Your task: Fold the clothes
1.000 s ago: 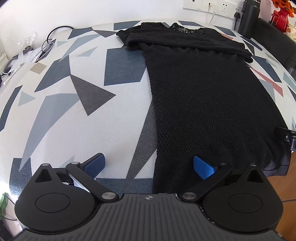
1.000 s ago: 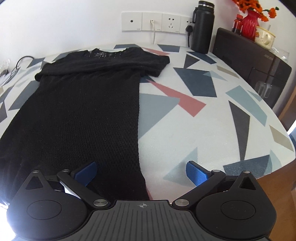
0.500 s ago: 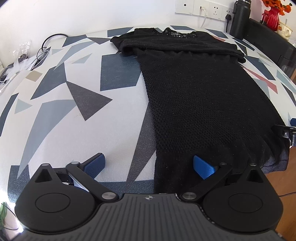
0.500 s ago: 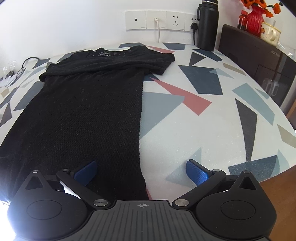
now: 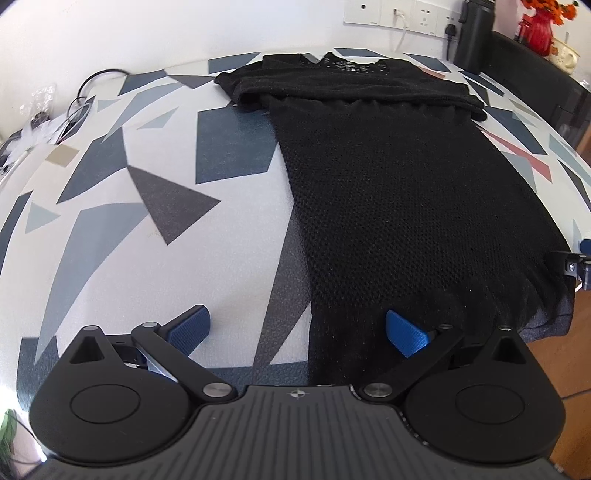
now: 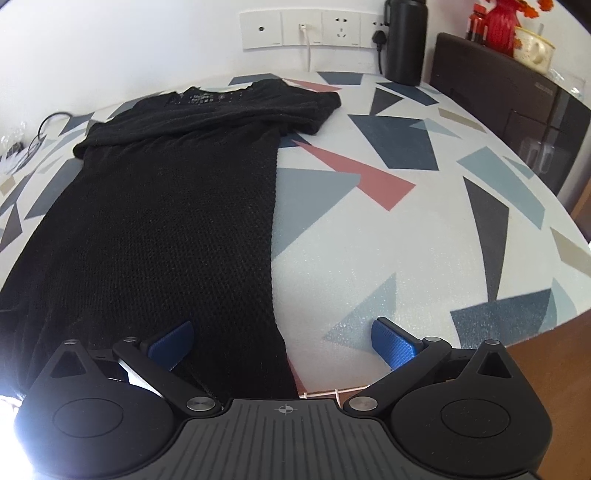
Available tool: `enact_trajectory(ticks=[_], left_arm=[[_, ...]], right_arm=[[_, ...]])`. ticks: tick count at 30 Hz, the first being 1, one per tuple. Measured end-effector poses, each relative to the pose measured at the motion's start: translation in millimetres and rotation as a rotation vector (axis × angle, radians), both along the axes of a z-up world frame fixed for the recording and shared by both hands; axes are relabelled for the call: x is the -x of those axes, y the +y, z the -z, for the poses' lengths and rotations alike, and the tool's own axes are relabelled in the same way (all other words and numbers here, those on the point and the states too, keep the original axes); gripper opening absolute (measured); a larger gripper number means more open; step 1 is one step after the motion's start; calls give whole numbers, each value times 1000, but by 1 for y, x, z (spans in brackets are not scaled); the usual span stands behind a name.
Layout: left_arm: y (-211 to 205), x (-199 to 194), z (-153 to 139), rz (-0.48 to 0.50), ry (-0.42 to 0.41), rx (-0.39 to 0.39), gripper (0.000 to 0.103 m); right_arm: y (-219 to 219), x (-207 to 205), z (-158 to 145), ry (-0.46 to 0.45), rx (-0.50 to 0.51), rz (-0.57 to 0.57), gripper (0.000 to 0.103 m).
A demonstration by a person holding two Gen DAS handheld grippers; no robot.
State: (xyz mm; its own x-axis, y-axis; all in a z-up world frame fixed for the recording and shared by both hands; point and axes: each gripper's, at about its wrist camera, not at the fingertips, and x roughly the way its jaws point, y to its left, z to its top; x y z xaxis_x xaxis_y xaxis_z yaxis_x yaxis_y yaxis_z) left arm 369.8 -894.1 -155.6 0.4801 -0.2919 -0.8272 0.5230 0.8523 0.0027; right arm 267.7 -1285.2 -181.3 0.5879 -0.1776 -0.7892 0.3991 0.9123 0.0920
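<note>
Both grippers — left [image 5: 297,328], right [image 6: 282,341] — gape at the dress's [image 5: 399,206] hem corners (nothing gripped); sleeves look folded in, lengthwise folds remain.

Table [image 6: 406,236] w/ geometric triangle print. Black bottle [image 6: 405,40] at far edge, below wall sockets [image 6: 314,29]. Red vase [image 6: 498,26] on dark cabinet [image 6: 517,103], right.
</note>
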Motion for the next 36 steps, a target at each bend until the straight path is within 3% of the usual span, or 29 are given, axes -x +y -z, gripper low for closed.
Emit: enact_trajectory(ticks=[5, 10, 15, 17, 19, 24, 28, 36], left_arm=[[1, -10, -5, 79, 61, 0, 103], [21, 8, -16, 118, 94, 101, 100], [49, 26, -19, 111, 245, 264, 97], [55, 29, -17, 96, 271, 285, 94], [56, 27, -13, 78, 278, 272, 84], [45, 22, -15, 61, 250, 256, 83], [33, 20, -15, 61, 198, 178, 83], [15, 21, -11, 106, 158, 93, 99]], right_arm=[[-8, 5, -6, -32, -58, 32, 102], [-18, 25, -14, -104, -140, 66, 98], [-21, 70, -14, -139, -183, 84, 98], [-20, 81, -10, -128, -196, 75, 94], [-17, 83, -4, -96, -198, 60, 68], [-9, 78, 5, -87, -207, 46, 69], [-3, 64, 15, -81, -205, 31, 75], [1, 51, 27, -103, -292, 24, 72]])
